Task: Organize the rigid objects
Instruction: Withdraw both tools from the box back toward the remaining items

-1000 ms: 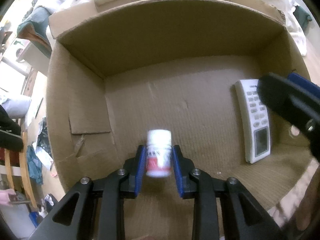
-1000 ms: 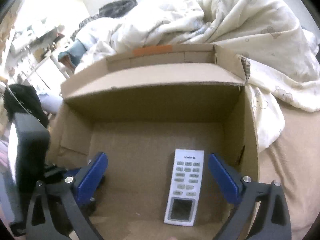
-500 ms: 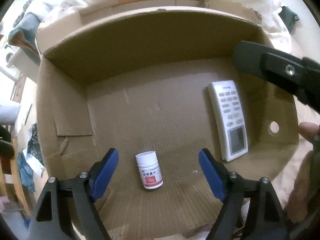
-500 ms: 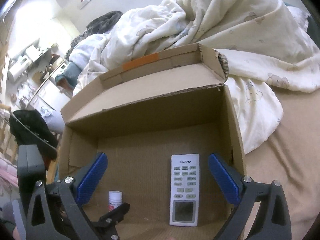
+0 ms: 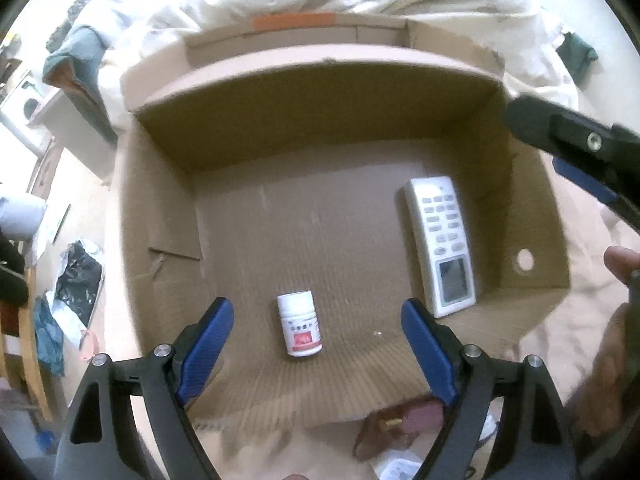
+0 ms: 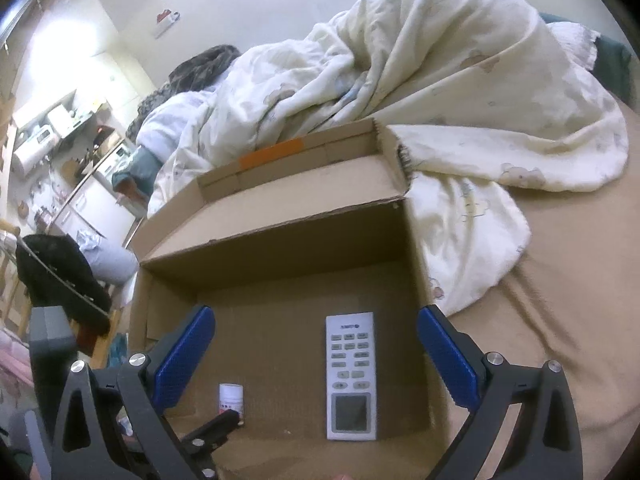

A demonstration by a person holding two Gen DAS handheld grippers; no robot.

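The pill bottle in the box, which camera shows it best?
The left wrist view. There the pill bottle stands whole and upright on the cardboard box floor, label readable as red and white. In the right wrist view it is small, and the left gripper's finger covers its base.

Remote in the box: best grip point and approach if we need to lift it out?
Grip the remote across its narrow width at mid-body, coming straight down from above. It lies flat, face up, long axis toward the far wall of the box; the right gripper already straddles it, jaws open.
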